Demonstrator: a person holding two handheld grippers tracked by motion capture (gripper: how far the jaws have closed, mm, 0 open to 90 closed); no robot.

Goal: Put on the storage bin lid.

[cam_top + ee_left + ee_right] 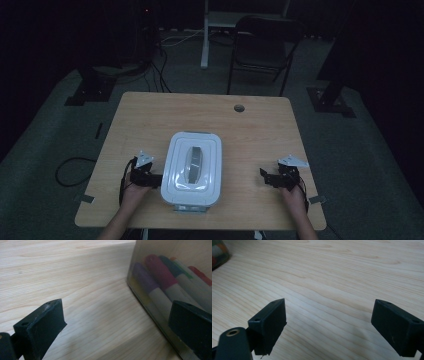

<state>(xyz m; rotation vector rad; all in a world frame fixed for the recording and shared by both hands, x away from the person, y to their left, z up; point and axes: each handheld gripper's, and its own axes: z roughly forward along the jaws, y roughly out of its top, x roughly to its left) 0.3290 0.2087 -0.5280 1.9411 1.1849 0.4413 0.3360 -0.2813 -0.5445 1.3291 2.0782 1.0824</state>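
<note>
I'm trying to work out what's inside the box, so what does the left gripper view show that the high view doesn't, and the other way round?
The left gripper view alone shows the markers through the box's clear wall: purple, red, dark blue and other caps on white barrels.

The high view alone shows the white lid with its grey handle, the whole table, the right gripper set apart from the box, and a folding chair behind.

Both show the box, the wooden tabletop, and the open left gripper close beside the box's side.

We see bare table (150,120) all around the lidded box (193,167) — our left gripper (159,180) stands hard against its side wall.
</note>
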